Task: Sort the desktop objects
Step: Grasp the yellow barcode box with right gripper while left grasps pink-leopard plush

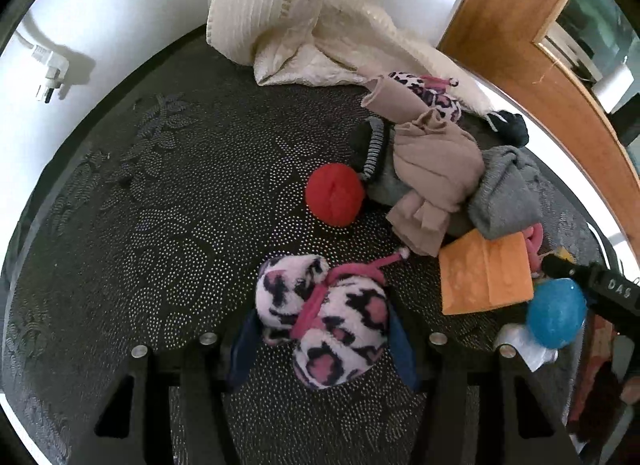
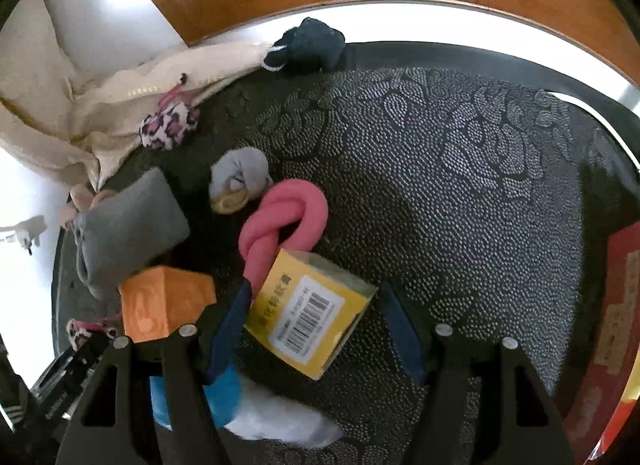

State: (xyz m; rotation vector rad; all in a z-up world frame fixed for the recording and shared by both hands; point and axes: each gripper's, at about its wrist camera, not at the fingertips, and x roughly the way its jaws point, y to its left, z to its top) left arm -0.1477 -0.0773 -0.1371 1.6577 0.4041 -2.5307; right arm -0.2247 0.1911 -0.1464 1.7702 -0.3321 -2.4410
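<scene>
Left wrist view: left gripper (image 1: 323, 339) clasping leopard sock bundle (image 1: 324, 317); right gripper's (image 2: 316, 329) grip on partly hidden yellow box (image 2: 310, 315) unclear.

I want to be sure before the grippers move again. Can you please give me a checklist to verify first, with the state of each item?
1. Left gripper has the leopard-print sock bundle between its fingers: ok.
2. Left grip is firm: cannot tell, the fingers flank the bundle, contact unclear.
3. Right gripper has the yellow box between its fingers: ok, but the jaws are wide open.
4. Yellow box sits free: not ok, it is tilted with the pink knotted sock against its far corner.
5. Orange block is clear of the right gripper: not ok, it is beside the left finger.
</scene>
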